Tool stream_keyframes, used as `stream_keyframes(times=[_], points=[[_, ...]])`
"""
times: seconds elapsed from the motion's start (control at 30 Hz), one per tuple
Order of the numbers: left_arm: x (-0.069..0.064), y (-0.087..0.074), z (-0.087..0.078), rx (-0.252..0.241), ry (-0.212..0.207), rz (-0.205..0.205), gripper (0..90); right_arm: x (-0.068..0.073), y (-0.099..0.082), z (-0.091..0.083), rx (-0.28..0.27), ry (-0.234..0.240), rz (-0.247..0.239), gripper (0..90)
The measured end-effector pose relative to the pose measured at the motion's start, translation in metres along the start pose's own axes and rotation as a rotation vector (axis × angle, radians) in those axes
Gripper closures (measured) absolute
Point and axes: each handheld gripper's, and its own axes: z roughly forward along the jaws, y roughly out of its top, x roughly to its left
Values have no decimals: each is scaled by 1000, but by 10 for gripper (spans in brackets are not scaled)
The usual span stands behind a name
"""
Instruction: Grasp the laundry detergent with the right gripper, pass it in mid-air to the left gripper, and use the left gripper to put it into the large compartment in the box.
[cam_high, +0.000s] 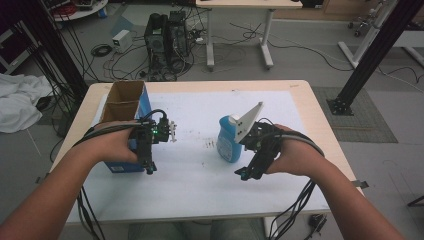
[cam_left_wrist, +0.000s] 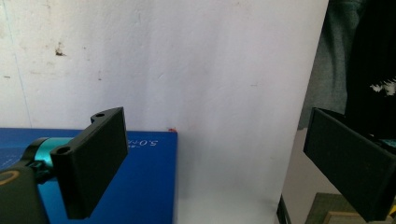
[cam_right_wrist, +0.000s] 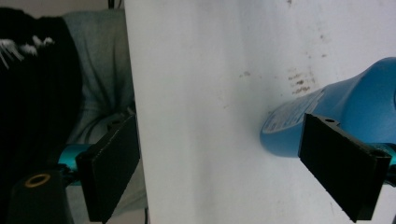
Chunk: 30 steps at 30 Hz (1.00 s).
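The bench (cam_high: 200, 200) carries an open blue cardboard box (cam_high: 125, 107) at its left and a blue bottle (cam_high: 227, 140) lying right of centre. The left gripper (cam_high: 150, 167) hovers spread just beside the box; the right gripper (cam_high: 245, 174), spread, sits just beside the bottle.

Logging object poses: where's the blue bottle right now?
High view: the blue bottle lies on the white sheet right of centre, just left of the right tool; the blue box sits across at table left.
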Motion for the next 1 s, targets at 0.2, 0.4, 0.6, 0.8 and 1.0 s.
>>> stream_keyframes(times=[0.2, 0.4, 0.6, 0.8, 1.0], points=[[0, 0, -1, -1, 2, 10, 64, 4, -12, 4, -153, -11, 44, 121], [1, 1, -2, 1, 15, 22, 64, 7, -23, 7, -276, -7, 67, 121], [1, 0, -2, -5, 16, 19, 64, 7, -37, 13, -303, -29, 89, 121], [2, 0, -2, -11, 17, 16, 64, 5, -59, 16, -345, -72, 160, 121], [2, 2, -2, -8, 23, 30, 64, 2, -80, 22, -363, -128, 234, 121]])
